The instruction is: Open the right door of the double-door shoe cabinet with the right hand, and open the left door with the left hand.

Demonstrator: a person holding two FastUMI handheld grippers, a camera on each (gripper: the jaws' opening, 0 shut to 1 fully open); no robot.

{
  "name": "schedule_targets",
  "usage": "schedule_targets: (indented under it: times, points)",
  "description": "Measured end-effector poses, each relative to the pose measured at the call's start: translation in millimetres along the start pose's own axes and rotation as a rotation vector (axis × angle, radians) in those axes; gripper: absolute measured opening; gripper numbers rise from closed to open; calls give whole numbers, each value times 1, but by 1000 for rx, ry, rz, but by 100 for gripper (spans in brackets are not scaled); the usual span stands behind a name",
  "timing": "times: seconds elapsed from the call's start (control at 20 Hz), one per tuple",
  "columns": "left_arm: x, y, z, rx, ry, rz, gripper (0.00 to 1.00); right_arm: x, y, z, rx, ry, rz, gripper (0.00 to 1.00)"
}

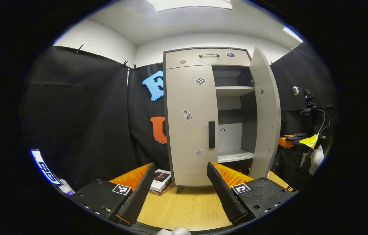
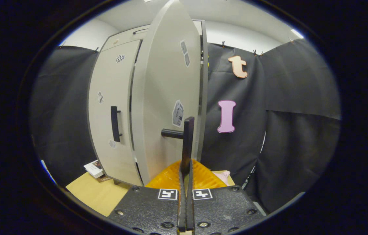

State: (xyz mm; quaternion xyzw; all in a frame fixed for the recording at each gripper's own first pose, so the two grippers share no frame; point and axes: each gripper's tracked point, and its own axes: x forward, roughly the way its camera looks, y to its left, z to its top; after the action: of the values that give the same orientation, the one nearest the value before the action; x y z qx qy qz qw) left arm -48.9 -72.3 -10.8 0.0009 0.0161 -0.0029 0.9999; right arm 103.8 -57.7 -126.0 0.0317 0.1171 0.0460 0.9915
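Note:
The grey shoe cabinet [image 1: 208,60] stands on a wooden table. Its left door [image 1: 190,137] is closed, with a black vertical handle [image 1: 211,134] at its inner edge. The right door [image 1: 267,111] is swung wide open, baring the shelves [image 1: 234,91]. My left gripper [image 1: 180,164] is open, a short way in front of the closed door and below its handle, touching nothing. In the right gripper view the open right door [image 2: 164,91] is seen nearly edge-on. My right gripper [image 2: 186,166] is shut on that door's black handle [image 2: 189,137]. The closed left door [image 2: 112,98] lies behind it.
Books [image 1: 161,181] lie on the table [image 1: 184,209] at the cabinet's left foot. A camera on a tripod [image 1: 301,91] stands right of the open door, with a gloved hand [image 1: 317,158] below. A drawer handle [image 1: 208,55] tops the cabinet. Black cloth walls surround it.

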Motion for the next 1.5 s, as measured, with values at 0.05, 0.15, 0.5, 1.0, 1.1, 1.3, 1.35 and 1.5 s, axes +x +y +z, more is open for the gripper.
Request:
schedule_targets:
  times: [0.05, 0.15, 0.5, 1.0, 1.1, 1.3, 1.35, 1.5]
  points:
    - [0, -7, -1, -2, 4, 0, 96, 0, -8, 0, -5, 0, 0, 4]
    - [0, -16, -1, -2, 8, 8, 96, 0, -27, 1, 15, 0, -5, 4]
    - [3, -34, -5, -1, 28, 21, 96, 3, -54, 3, 30, -13, 17, 3]
    - [5, -16, 0, 19, 18, 15, 96, -28, -82, 14, 40, -38, -127, 46]
    - [8, -9, -1, 24, 16, 11, 96, -49, -88, 21, 38, -56, -161, 82]
    - [15, 5, -4, 29, 15, -2, 96, -83, -71, 37, 34, -98, -152, 100]
    - [18, 9, -5, 32, 16, -7, 96, -95, -61, 41, 30, -111, -143, 98]
    - [26, 26, -12, 46, 24, -9, 96, -120, -24, 40, 55, -116, -110, 99]
